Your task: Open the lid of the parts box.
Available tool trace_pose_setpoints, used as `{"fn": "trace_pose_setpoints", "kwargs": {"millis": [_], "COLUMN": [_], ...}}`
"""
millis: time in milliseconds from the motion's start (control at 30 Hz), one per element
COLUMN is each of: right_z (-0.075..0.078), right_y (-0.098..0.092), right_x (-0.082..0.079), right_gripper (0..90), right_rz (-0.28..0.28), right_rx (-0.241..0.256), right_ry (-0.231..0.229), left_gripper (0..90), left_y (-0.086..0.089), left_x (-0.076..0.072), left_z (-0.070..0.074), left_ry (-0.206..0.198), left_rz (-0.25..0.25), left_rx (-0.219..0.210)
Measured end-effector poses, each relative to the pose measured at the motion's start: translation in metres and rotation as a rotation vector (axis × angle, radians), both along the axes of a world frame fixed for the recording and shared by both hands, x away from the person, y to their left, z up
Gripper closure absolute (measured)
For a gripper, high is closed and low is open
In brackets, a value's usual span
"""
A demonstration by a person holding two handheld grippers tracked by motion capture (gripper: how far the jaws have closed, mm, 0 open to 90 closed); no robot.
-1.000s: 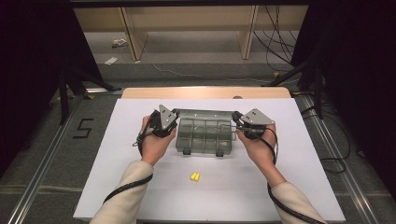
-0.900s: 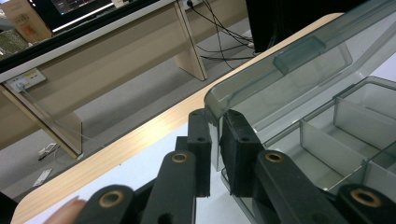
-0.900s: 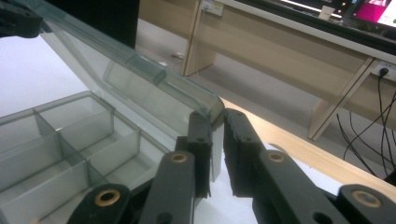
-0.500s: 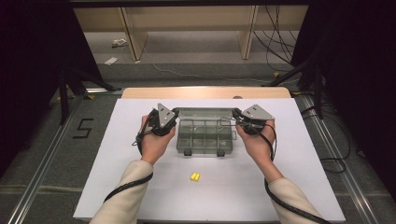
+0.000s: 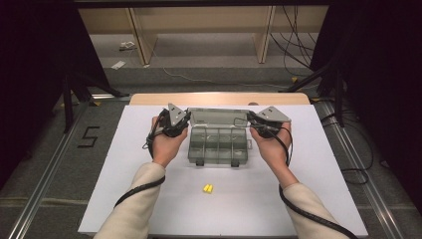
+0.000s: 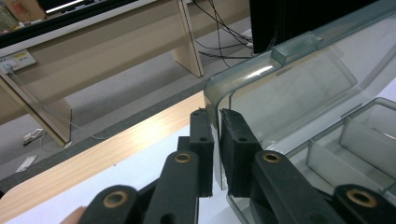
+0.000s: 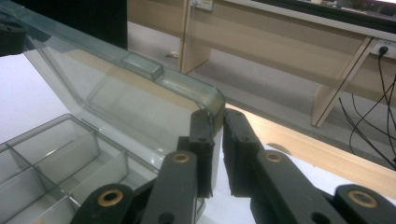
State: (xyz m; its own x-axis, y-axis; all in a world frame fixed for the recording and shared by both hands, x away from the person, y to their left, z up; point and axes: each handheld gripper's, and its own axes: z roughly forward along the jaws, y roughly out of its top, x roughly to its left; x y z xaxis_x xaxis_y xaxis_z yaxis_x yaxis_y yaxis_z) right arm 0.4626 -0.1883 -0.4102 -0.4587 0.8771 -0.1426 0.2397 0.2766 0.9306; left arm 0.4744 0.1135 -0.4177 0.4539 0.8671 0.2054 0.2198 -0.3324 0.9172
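**A:** What does the high view give you?

**B:** A clear compartment box (image 5: 218, 146) on the white table (image 5: 124, 164), its lid (image 5: 217, 116) swung up and back. The left gripper (image 5: 183, 119) sits at the lid's left corner, the right gripper (image 5: 251, 119) at its right corner — one hand behind each. Well behind both grippers, toward the person, lies a small yellow piece (image 5: 207, 188).

**A:** And the left gripper view?

**B:** The left gripper (image 6: 215, 122) has its jaws pinched on the lid's (image 6: 280, 88) rounded corner edge — one jaw either side of the plastic, both touching it. Just beyond and to the right of the jaws, the box's (image 6: 355, 149) dividers show. Ahead of the jaws runs the table's wooden edge strip (image 6: 116, 149).

**A:** The right gripper view?

**B:** Much the same, mirrored. The right gripper (image 7: 217, 122) is clamped on the lid's (image 7: 116, 93) other corner, the edge held between its jaws. The box's (image 7: 60, 158) compartments lie to the left of the jaws, below the raised lid.
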Motion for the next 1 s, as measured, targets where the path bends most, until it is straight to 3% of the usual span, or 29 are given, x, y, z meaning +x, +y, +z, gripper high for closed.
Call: {"fn": "trace_pose_setpoints", "kwargs": {"millis": [1000], "right_z": [-0.001], "right_y": [0.004], "right_x": [0.025], "right_gripper": [84.0], "right_rz": [-0.047], "right_rx": [0.032], "right_ry": [0.008], "left_gripper": [83.1], "left_y": [-0.002], "left_x": [0.025], "left_z": [0.0], "left_ry": [0.03], "left_rz": [0.014], "left_rx": [-0.037]}}
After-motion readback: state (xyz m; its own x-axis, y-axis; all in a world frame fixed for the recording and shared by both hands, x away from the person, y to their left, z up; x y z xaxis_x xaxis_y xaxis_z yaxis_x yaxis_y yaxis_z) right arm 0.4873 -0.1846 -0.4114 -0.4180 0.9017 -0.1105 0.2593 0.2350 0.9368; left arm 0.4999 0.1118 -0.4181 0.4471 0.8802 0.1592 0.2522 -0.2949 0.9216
